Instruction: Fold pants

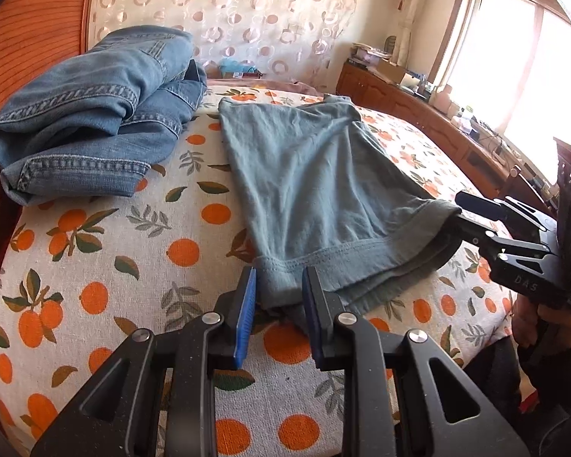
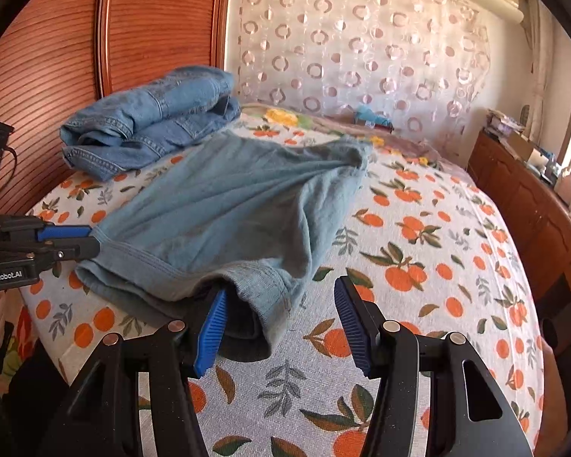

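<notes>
Though creased, teal pants [image 1: 316, 175] flat

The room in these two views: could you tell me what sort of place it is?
Most likely a home bedroom. The pants lie on a bed with an orange-print sheet, against a wooden headboard; a patterned curtain hangs behind, and a cluttered wooden cabinet stands under the window.

A home bedroom is shown: a bed covered by a white sheet printed with oranges [image 2: 418, 228], a ribbed reddish wooden headboard [image 2: 57, 57], a sheer circle-patterned curtain [image 2: 361, 49], and a cluttered low wooden cabinet [image 1: 418, 114] beneath a sunlit window [image 1: 514, 57].
</notes>
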`<state>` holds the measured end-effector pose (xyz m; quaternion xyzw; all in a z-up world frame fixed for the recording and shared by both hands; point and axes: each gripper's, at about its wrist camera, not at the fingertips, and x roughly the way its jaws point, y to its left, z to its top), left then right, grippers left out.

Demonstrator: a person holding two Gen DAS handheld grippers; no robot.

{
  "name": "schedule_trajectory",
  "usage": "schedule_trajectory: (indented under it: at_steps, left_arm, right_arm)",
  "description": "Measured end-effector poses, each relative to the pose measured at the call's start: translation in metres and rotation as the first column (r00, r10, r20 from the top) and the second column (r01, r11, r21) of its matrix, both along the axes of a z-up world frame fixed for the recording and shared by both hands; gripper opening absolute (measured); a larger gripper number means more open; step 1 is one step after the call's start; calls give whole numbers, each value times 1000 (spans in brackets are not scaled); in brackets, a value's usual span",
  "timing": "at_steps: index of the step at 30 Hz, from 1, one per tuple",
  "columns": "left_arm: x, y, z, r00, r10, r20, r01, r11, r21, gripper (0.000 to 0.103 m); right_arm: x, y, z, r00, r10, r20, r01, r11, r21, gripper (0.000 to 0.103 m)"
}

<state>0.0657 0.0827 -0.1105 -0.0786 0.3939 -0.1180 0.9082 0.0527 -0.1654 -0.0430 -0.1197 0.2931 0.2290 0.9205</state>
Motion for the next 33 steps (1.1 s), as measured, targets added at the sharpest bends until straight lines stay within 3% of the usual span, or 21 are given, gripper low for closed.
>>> schedule_trajectory:
  at_steps: [2,5,9,16,21,26,33]
  left_arm:
    - [-2,-1,0,1000,-7,1,7,1000,-3,25]
    - [-2,-1,0,1000,-16,0,16,1000,-6,21]
    - [-2,-5,3,999,-32,11,32,999,-9,9]
    - [-16,-19,22,996,-69,54,69,998,-7,5]
    - [-26,-21,27,996,-74,52,74,997,2,5]
    - [-22,-21,7,998,-64,-25,65,997,36,6]
    - [-24,-16,10,999,-48,-18,49,999,21,18]
  right_arm:
    - [-1,-4,-1,1000,22,-19,-22,1000,16,17]
    - [-2,-12,-4,999,29,-21,-28,999,44,6]
    - [-1,-28,-8,999,17,-45,-12,995,99,6]
    - [0,-46,-9,998,4,-67,8,986,165,4]
    - [-6,-56,-8,997,16,-70,-2,980,201,4]
    - [-9,-55,-17,995,18,-99,0,984,179,4]
    - [-13,-63,-14,990,17,-137,10,981,192,7]
